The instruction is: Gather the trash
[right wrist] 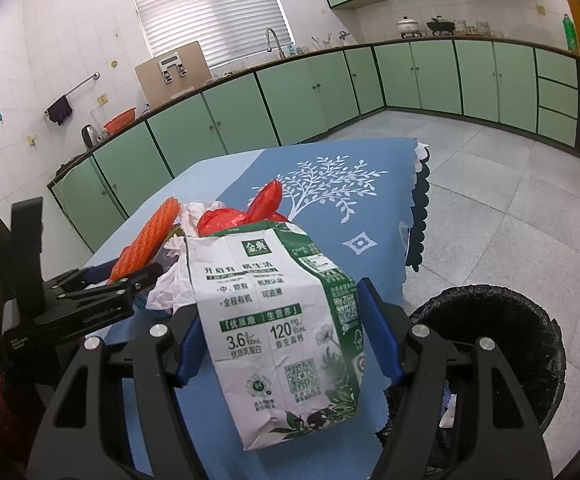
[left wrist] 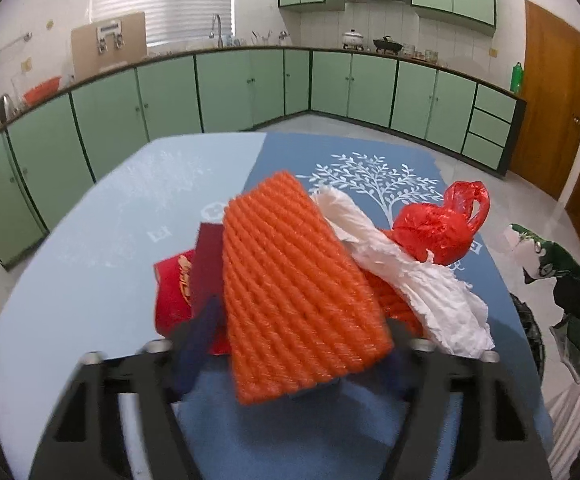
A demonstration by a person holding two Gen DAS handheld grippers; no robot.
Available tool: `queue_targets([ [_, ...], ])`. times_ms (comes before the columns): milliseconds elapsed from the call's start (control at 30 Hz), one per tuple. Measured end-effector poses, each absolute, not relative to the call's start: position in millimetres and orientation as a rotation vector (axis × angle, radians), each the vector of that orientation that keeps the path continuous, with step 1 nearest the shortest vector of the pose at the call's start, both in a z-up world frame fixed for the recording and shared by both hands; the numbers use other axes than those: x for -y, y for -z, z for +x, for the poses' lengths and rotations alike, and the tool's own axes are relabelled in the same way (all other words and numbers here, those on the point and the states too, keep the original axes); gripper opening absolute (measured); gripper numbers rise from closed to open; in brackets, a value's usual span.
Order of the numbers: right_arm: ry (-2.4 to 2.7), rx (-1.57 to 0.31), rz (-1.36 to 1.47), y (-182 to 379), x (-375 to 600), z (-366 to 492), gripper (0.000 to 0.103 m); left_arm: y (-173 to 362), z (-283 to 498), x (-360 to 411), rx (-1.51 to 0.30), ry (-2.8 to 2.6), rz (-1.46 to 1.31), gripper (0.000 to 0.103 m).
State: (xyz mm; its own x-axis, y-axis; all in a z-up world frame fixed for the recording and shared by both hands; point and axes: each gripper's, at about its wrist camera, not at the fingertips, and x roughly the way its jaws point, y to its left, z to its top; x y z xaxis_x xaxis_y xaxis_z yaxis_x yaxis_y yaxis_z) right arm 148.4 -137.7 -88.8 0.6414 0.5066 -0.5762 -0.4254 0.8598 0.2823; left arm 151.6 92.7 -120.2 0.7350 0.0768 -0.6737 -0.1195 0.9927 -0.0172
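My right hand-held gripper is clamped on a crumpled green-and-white milk carton, both blue pads pressed against its sides, and I hold it above the near edge of the counter, just beside the black-lined trash bin that stands on the floor to the right. My left hand-held gripper sits at the pile of rubbish in the middle of the blue cloth, with the orange foam net lying between its jaws; the view is blurred there and the net hides the right finger, so I cannot tell whether the pads press on it. Under and beside the net lie a red paper packet, a crumpled white tissue and a knotted red plastic bag, all touching in one heap. A scrap of white paper lies inside the bin.
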Motion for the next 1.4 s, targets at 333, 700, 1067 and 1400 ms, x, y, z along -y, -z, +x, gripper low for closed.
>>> queue_targets([
  [333,-0.543,-0.654,0.131,76.4,138.4,142.3,0.066,94.9,130.2,-106.2,-0.651,-0.099,-0.118,0.011],
  [700,-0.552,-0.575,0.133,46.9,143.1,126.0,0.066,50.0,96.8,-98.5,-0.544,-0.053,-0.105,0.011],
  [1067,-0.491,-0.534,0.142,34.1,174.4,108.7,0.065,39.6,99.8,-54.1,-0.537,0.072,-0.072,0.011],
  [1400,-0.343,-0.523,0.160,38.5,236.2,106.2,0.065,54.6,119.6,7.0,-0.572,0.225,-0.033,0.011],
])
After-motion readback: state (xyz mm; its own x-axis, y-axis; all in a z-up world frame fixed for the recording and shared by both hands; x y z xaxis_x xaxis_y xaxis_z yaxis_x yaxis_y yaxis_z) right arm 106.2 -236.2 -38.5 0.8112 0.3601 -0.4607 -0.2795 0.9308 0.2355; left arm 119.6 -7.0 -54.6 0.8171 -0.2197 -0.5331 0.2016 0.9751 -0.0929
